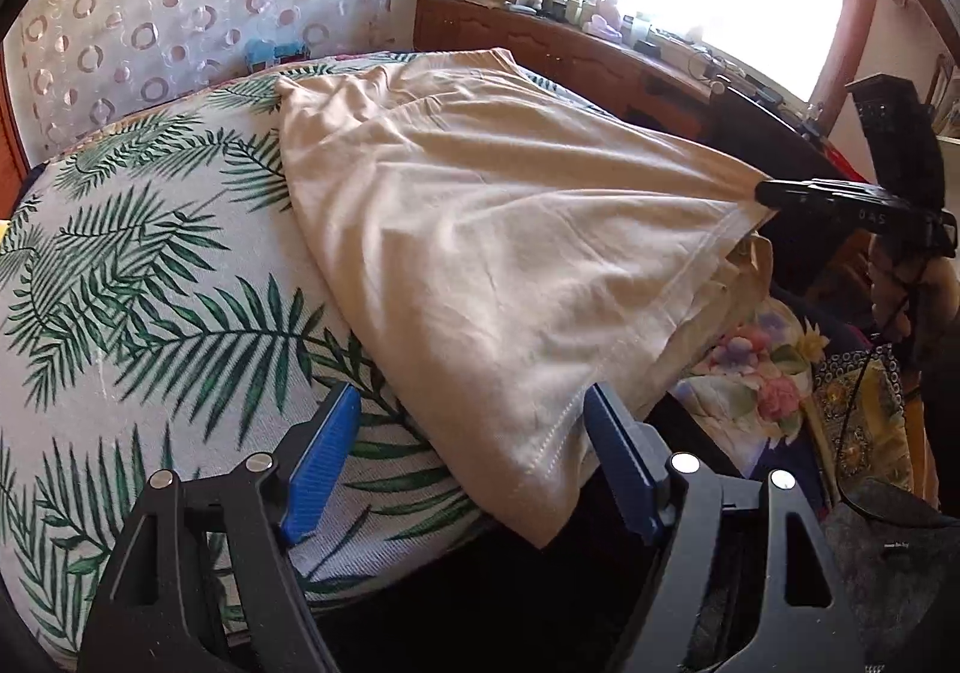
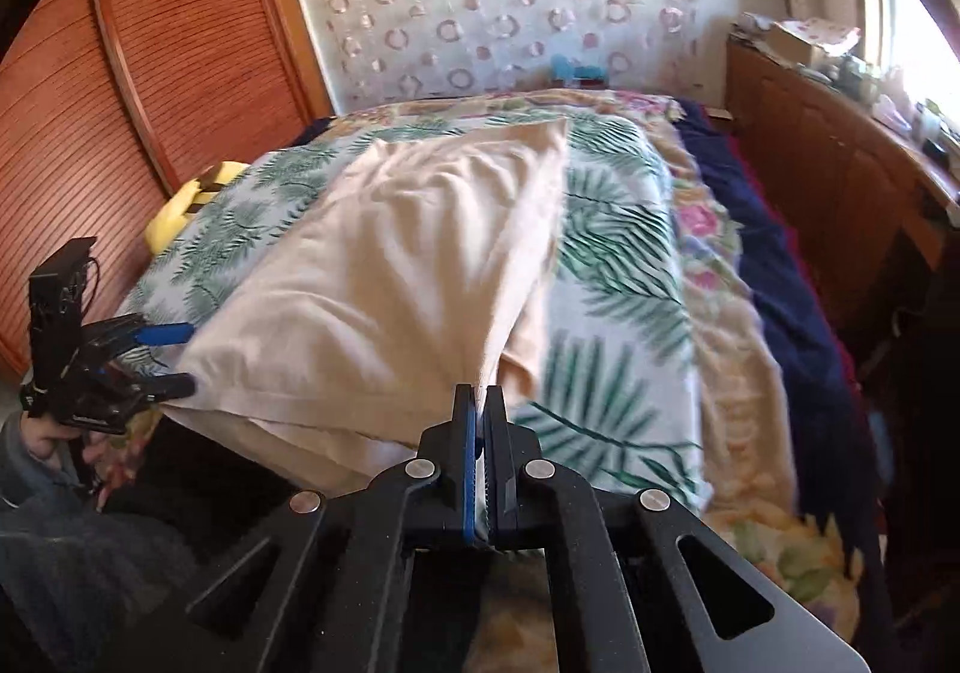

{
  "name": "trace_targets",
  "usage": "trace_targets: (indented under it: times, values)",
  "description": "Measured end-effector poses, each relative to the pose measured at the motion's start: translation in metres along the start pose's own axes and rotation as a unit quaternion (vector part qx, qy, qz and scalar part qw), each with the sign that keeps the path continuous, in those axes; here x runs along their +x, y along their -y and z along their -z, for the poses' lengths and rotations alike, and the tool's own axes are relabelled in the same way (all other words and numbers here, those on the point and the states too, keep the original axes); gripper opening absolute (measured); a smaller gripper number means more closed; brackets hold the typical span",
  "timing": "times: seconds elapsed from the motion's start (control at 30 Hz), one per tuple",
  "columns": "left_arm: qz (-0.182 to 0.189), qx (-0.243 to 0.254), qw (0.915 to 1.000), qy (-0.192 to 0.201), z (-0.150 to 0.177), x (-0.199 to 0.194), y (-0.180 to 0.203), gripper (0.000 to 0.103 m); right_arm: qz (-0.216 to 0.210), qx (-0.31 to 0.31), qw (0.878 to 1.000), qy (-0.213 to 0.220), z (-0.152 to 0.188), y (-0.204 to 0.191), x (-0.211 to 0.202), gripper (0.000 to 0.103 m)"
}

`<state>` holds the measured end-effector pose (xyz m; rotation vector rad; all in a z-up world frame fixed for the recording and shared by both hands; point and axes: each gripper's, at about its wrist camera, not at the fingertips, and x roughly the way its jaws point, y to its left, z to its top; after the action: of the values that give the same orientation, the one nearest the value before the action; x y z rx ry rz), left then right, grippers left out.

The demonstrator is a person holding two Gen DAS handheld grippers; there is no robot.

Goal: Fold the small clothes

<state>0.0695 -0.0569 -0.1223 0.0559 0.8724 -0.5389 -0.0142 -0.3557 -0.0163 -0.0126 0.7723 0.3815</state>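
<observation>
Holding the cream garment (image 1: pixel 480 253) by its near hem, you have it spread over the leaf-print cover (image 1: pixel 120 283) of the bed, with the far end lying flat and the near edge hanging past the bed edge. Your right gripper (image 2: pixel 478 403) is closed tight on one hem corner, so the cloth rises in a tense ridge toward it. Your left gripper (image 1: pixel 474 463) stands wide apart around the other hem corner; the pads do not press the cloth yet. I think this is so that both corners can be lifted together for an even fold. Pinching only the top layer on the left side would make the fold crooked.
</observation>
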Motion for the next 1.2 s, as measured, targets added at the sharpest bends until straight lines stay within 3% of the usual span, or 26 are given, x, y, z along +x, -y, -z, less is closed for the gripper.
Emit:
trace_targets:
  times: [0.23,0.27,0.3,0.37,0.53,0.73,0.87,1.07,1.2]
  values:
    - [0.013,0.006,0.9999,-0.003,0.003,-0.002,0.006,0.026,0.039,-0.015,0.999,-0.018,0.002,-0.005,0.012,0.002]
    - [0.016,0.006,0.9999,-0.002,0.003,-0.003,0.006,0.012,0.042,-0.014,0.999,-0.015,0.0,-0.006,0.01,0.002]
    - [0.021,0.004,0.9998,0.002,0.002,-0.005,0.006,0.008,0.044,-0.015,0.999,-0.012,-0.002,-0.01,0.009,0.005]
    - [0.026,0.005,0.9995,0.016,-0.003,-0.012,0.008,0.007,0.057,-0.018,0.998,-0.002,-0.006,-0.015,0.011,0.015]
    - [0.048,0.014,0.9971,0.058,-0.036,-0.036,0.016,0.006,0.033,-0.025,0.999,0.028,-0.01,-0.029,0.0,0.05]
    - [0.057,0.044,0.9922,0.102,-0.094,-0.05,0.032,0.006,-0.029,-0.065,0.996,0.061,-0.01,-0.07,-0.011,0.06]
    - [0.055,0.048,0.9912,0.111,-0.114,-0.046,0.035,0.006,-0.053,-0.106,0.991,0.067,-0.007,-0.097,-0.01,0.065]
    - [0.052,0.041,0.9905,0.12,-0.13,-0.045,0.033,0.006,-0.042,-0.147,0.988,0.038,0.005,-0.109,0.005,0.07]
    - [0.047,0.036,0.9905,0.124,-0.134,-0.043,0.029,0.006,0.001,-0.169,0.986,0.008,0.014,-0.105,0.021,0.071]
